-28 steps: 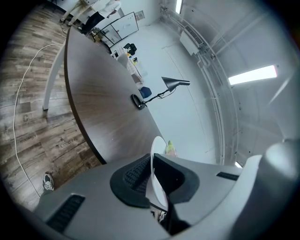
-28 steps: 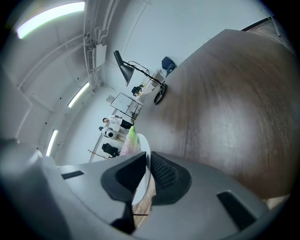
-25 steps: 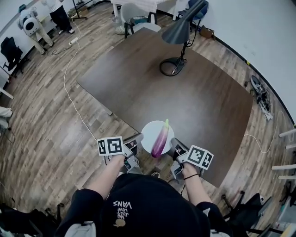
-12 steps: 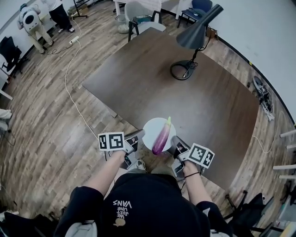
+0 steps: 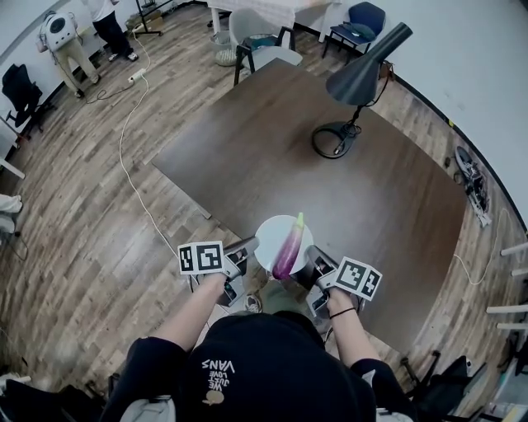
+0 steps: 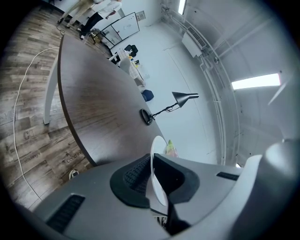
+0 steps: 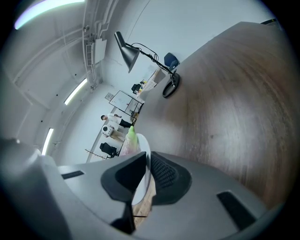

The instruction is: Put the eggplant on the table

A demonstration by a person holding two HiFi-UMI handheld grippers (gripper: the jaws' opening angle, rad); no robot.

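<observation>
Left gripper (image 5: 248,245) and right gripper (image 5: 304,265) fingers clenched on opposite rims of plate (image 5: 271,233). Eggplant (image 5: 288,247) lies on plate between them, at worktop (image 5: 346,198) edge.

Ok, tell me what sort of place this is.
Probably an office or lab workroom: a big dark table with a desk lamp on it, a blue chair beyond its far end, and a loose cable across the wood floor.

Ceiling light strips (image 6: 255,81) light my room brightly and evenly, so shadows are faint. The dark table (image 5: 272,148) carries a pale sheen. Every view bows hard at its edges; both my gripper views fade to black corners.
</observation>
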